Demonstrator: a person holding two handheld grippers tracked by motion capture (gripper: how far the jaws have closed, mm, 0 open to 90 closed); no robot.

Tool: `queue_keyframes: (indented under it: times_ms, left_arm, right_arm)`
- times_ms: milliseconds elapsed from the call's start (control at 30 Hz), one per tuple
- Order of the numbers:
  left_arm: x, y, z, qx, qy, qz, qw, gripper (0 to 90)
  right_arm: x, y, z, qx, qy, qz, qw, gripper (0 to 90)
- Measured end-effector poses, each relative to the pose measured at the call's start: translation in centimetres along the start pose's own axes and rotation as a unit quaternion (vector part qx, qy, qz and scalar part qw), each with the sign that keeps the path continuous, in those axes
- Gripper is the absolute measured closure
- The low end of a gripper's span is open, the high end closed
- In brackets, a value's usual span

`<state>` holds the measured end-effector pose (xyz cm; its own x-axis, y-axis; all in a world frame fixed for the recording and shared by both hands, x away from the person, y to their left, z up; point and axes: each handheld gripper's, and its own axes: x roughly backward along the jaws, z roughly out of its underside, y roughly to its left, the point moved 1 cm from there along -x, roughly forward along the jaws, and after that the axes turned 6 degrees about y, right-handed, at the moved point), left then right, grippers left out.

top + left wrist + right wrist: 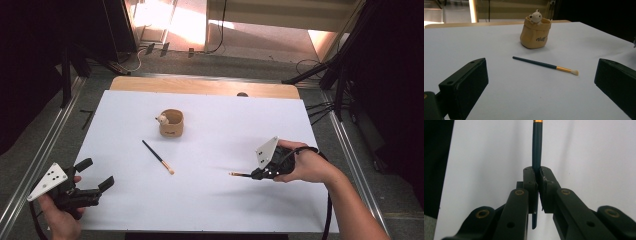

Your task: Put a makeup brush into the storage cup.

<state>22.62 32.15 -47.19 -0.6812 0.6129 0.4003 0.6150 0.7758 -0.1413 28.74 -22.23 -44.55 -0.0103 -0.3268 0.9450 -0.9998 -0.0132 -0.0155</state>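
Nearest the high camera, the left gripper [95, 176] sits at the table's 7 o'clock corner with its jaws spread wide and nothing between them. Across the white table [210, 200], at about 4 o'clock, the right gripper [254, 174] is clamped on a dark brush [239, 174] whose gold-banded end pokes out toward 9 o'clock.

Toward 12 o'clock from the table's centre stands the tan pouch holder [171, 123], a small bear figure [162, 119] perched on its rim. Between holder and left gripper lies the second brush [158, 157], its long axis running from 10 o'clock at the handle to 4 o'clock at the pale bristles.

That loose brush is the nearer job for the empty left hand. In the left gripper view the second brush [541, 65] lies straight ahead, crosswise between the jaws, with the holder [535, 35] just behind it. So the jaws already stand across its axis, I judge.

The right gripper view gives what the high view cannot: the held brush [537, 147] is pinched partway along its handle, its tail end sticking back past the pads [531, 177]. The brush's bristle end is cut off there.
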Motion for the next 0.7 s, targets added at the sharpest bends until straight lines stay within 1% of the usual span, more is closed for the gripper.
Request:
queue_keyframes:
  times_ms: [33,167,267,300,333,367,400,433,467,500,533,700]
  left_arm:
    - [0.0,0.0,0.0,-0.001,0.001,-0.001,1.0,0.0]
    - [0.0,0.0,0.0,0.0,0.002,-0.001,1.0,0.0]
    - [0.0,0.0,0.0,-0.001,0.001,-0.001,1.0,0.0]
    - [0.0,0.0,0.0,-0.001,0.001,-0.001,1.0,0.0]
    - [0.0,0.0,0.0,-0.001,0.001,-0.001,1.0,0.0]
    - [0.0,0.0,0.0,0.0,0.0,0.0,1.0,0.0]
    - [0.0,0.0,0.0,0.0,-0.001,0.0,1.0,0.0]
    - [0.1,0.0,0.0,0.0,-0.001,0.0,1.0,0.0]
    - [0.0,0.0,0.0,0.001,-0.003,0.0,1.0,0.0]
    - [0.1,0.0,0.0,0.001,-0.003,0.0,1.0,0.0]
    - [0.1,0.0,0.0,0.001,-0.004,0.001,1.0,0.0]
    - [0.2,0.1,0.0,-0.001,-0.001,-0.002,1.0,0.0]
  right_arm:
    - [-0.1,0.0,0.1,-0.003,-0.007,0.0,1.0,85.7]
    - [-0.1,0.0,0.1,-0.004,-0.014,0.0,0.9999,85.8]
    - [0.2,0.0,0.0,-0.007,-0.03,0.002,0.9995,85.7]
    - [0.2,0.0,0.0,-0.007,-0.03,0.002,0.9995,85.7]
    - [0.3,0.0,-0.1,-0.009,-0.036,0.002,0.9993,85.7]
    - [0.5,0.0,-0.1,-0.01,-0.043,0.006,0.999,85.7]
    - [0.5,0.0,-0.1,-0.01,-0.043,0.006,0.999,85.7]
    - [0.8,-0.1,-0.1,-0.012,-0.055,0.009,0.9984,85.7]
    - [0.8,-0.1,-0.1,-0.012,-0.055,0.009,0.9984,85.7]
    - [1.0,-0.1,-0.1,-0.012,-0.065,0.01,0.9978,85.7]
    - [1.0,-0.1,-0.1,-0.012,-0.065,0.01,0.9978,85.7]
    - [1.4,-0.2,-0.3,-0.016,-0.09,0.013,0.9957,85.7]
